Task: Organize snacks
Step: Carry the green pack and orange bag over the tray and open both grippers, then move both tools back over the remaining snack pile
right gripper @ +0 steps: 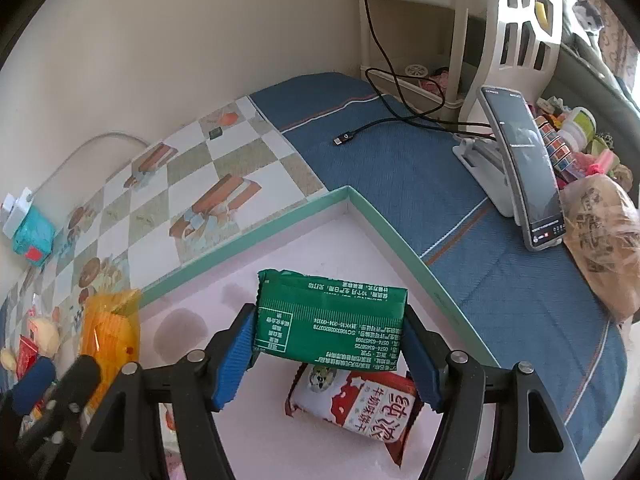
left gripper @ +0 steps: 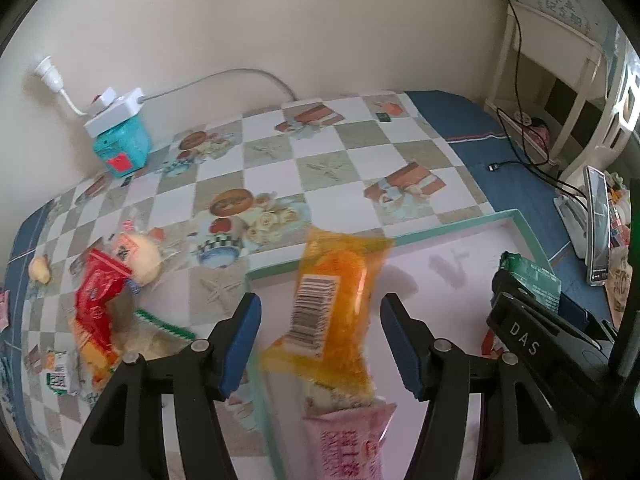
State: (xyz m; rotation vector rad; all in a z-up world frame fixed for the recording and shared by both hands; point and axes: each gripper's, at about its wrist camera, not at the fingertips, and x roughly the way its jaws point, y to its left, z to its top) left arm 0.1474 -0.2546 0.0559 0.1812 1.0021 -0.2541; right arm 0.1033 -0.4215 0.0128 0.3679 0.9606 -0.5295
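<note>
Green packet held over tray — orange packet loose between my left fingers.

My right hand-held gripper (right gripper: 330, 354) is clenched on the green packet (right gripper: 330, 326), long axis across the jaws, above the tray (right gripper: 394, 236) at frame centre. My left hand-held gripper (left gripper: 320, 344) is spread wide — the orange packet (left gripper: 332, 304) lies lengthwise between the fingers, untouched.

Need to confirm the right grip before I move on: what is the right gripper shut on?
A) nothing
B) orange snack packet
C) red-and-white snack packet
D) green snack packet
D: the right gripper pinches the green snack packet between both pads, above the tray.
</note>
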